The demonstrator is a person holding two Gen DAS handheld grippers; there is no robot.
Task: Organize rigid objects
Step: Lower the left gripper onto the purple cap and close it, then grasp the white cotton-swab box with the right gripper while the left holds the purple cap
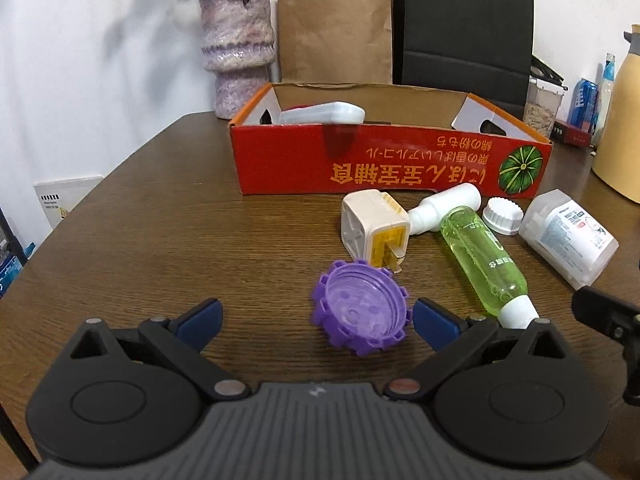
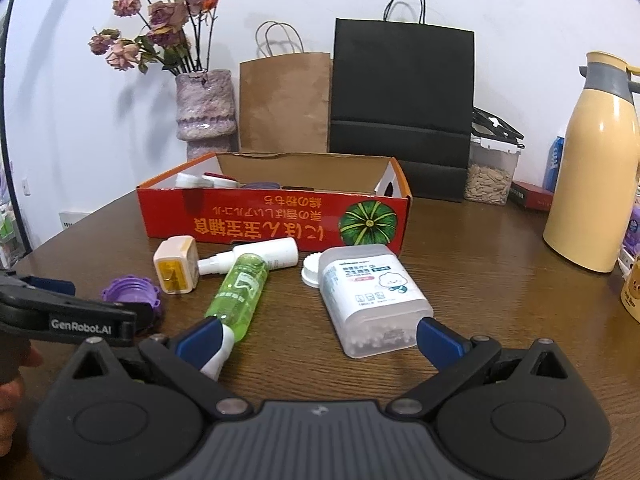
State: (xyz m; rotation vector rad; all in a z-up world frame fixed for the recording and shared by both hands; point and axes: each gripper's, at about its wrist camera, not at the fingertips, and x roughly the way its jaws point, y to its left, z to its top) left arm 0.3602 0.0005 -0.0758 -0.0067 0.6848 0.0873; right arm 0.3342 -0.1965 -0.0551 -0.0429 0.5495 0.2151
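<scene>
The purple ridged cap (image 1: 362,307) lies open side up on the bench (image 1: 160,216), between the spread fingers of the left hand-held gripper (image 1: 316,320), nearer its right finger; the jaws are released and nothing is gripped. Just beyond the cap stands a cream and yellow plug adapter (image 1: 374,228), and beside that a white bottle (image 1: 444,207) lies on its side. A green bottle (image 1: 482,258) lies across the white one's end, its white neck pointing toward the near edge of the bench. A white round cap (image 1: 502,215) sits next to a clear cotton swab box (image 2: 370,294), which lies flat.

The right hand-held gripper (image 2: 318,336) is also released, its jaws wide, with the near end of the swab box between its fingers and the green bottle's neck against the left finger.

Behind all these stands the red cardboard box (image 2: 276,220), open at the top, with a white item (image 1: 322,113) and others inside. Toward the far edge of the bench stand a purple vase (image 2: 206,108), a brown paper bag (image 2: 284,104) and a black paper bag (image 2: 402,96). A yellow thermos (image 2: 592,168) stands at the right side.
</scene>
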